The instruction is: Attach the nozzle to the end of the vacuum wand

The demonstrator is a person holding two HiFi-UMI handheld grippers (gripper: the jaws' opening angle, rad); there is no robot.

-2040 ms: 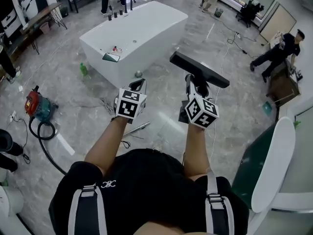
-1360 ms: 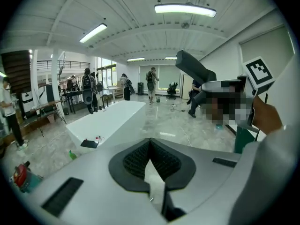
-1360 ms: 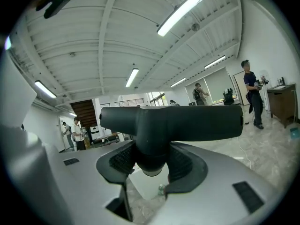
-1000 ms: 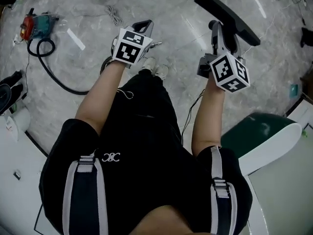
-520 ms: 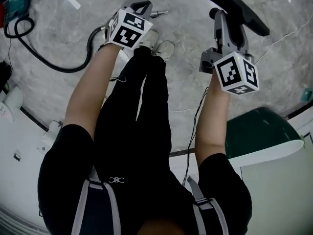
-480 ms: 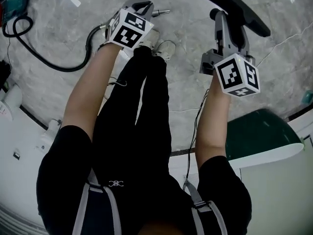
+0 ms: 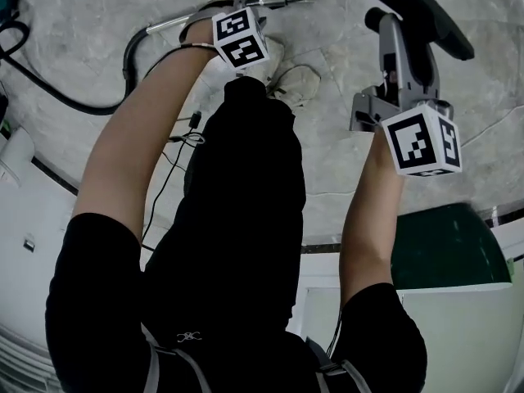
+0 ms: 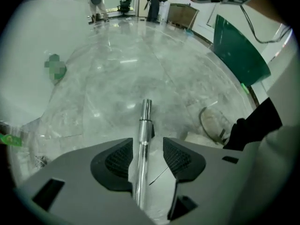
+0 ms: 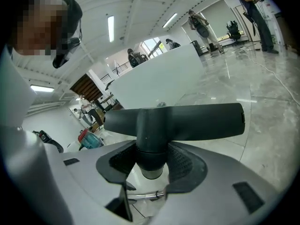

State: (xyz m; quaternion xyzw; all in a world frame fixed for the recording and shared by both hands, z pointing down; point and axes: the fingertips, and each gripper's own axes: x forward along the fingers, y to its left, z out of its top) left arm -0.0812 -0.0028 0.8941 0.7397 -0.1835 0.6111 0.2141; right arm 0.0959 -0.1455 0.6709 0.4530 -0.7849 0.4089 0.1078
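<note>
One wand (image 7: 286, 1) points rightward; nozzle (image 9: 187, 121) crosswise

No legible words, numbers or brand names anywhere. Only black-and-white square code patterns on the left marker cube (image 7: 240, 38) and the right marker cube (image 7: 422, 141), not readable as text. On the black garment, a small white emblem (image 7: 190, 335) of interlocked loops, too small to spell out. Nothing readable in either gripper view.
</note>
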